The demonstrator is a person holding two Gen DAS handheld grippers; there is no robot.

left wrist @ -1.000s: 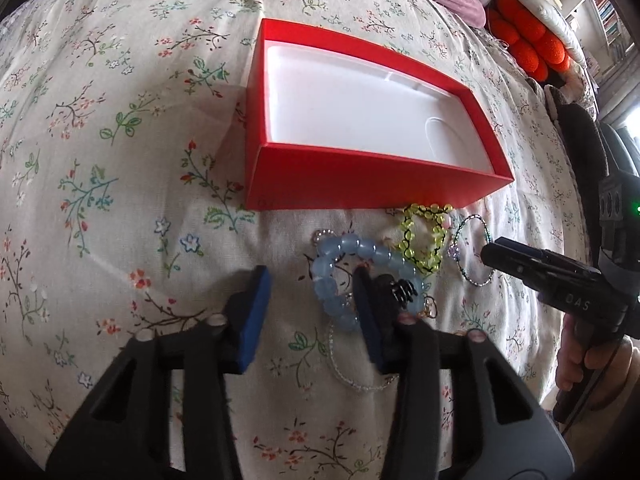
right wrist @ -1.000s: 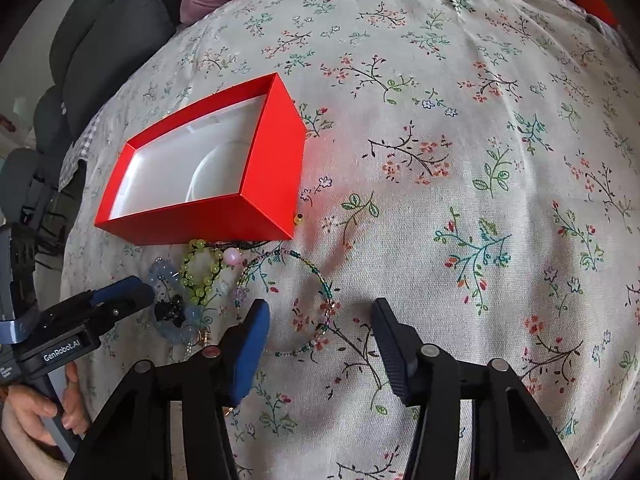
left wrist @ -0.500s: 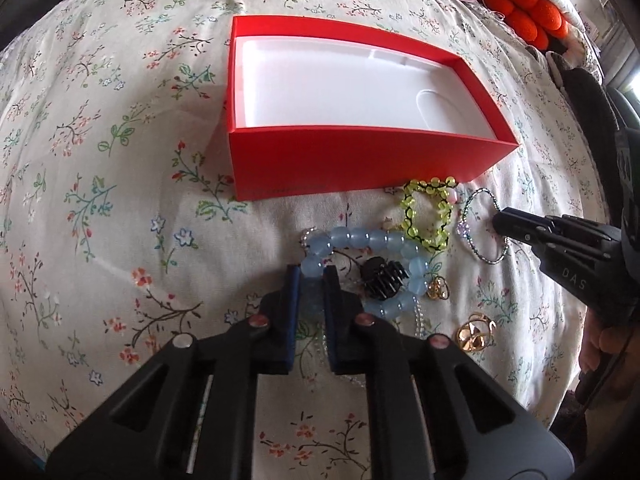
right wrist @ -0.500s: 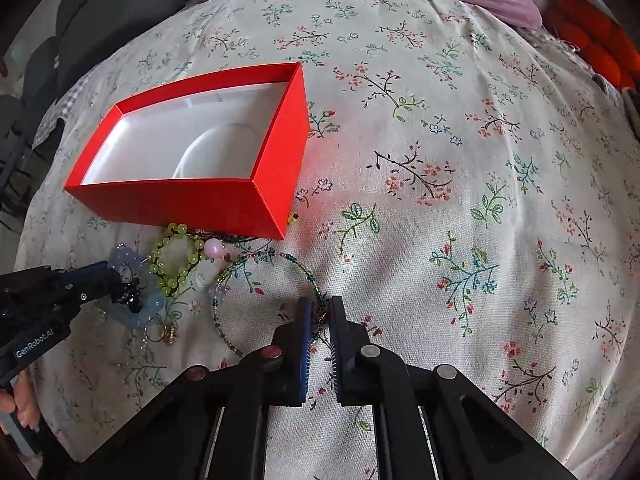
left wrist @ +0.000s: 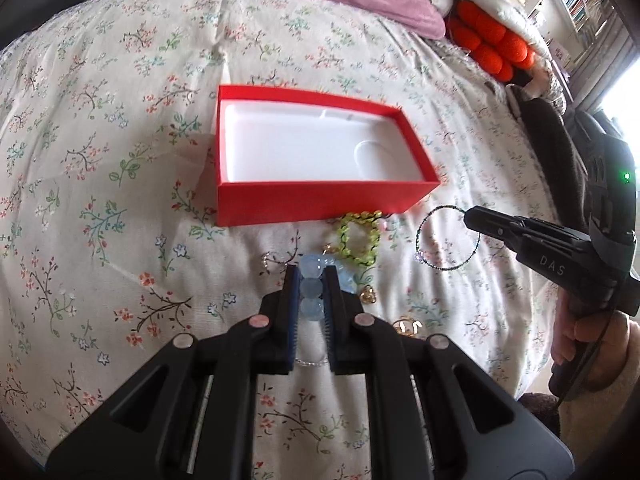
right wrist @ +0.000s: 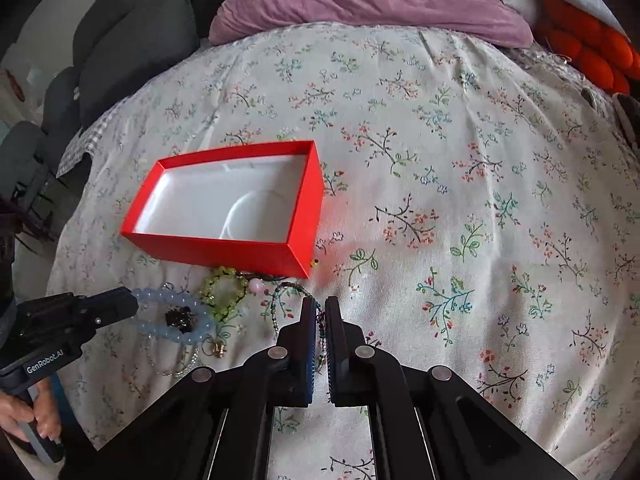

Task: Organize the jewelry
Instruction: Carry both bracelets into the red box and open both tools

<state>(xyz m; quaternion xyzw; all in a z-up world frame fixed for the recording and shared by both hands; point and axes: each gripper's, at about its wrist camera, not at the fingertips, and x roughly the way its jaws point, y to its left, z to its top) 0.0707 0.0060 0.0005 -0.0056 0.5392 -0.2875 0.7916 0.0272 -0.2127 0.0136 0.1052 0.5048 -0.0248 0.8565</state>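
We're over the bed (left wrist: 120,80) with its floral cover, and the red box (left wrist: 320,204) sits open in the middle, white inside and with nothing in it yet. So we're at the pick-up step, both hands at once, with every piece yet to go in.

Just this side of the box's near wall lies the jewelry heap. Our left gripper (left wrist: 311,280) is clamped on the blue bracelet (left wrist: 310,290), fat pale beads pinched between the pads, the rest of the loop draping toward the heap. To the right, our right gripper (right wrist: 319,312) is closed on the thin bracelet (left wrist: 446,238), which hangs as an open ring off its tip, apparently lifted clear of the cover.

Left on the cover: the green bracelet (left wrist: 358,238) by the box wall, a clear chain (right wrist: 172,364), a black clip (right wrist: 180,317) inside the blue loop, some gold charms (left wrist: 406,326).

Next, we reckon, both carry up and far, over the near wall, then release above the white floor. Watch the blue loop: it may drag the clip along.
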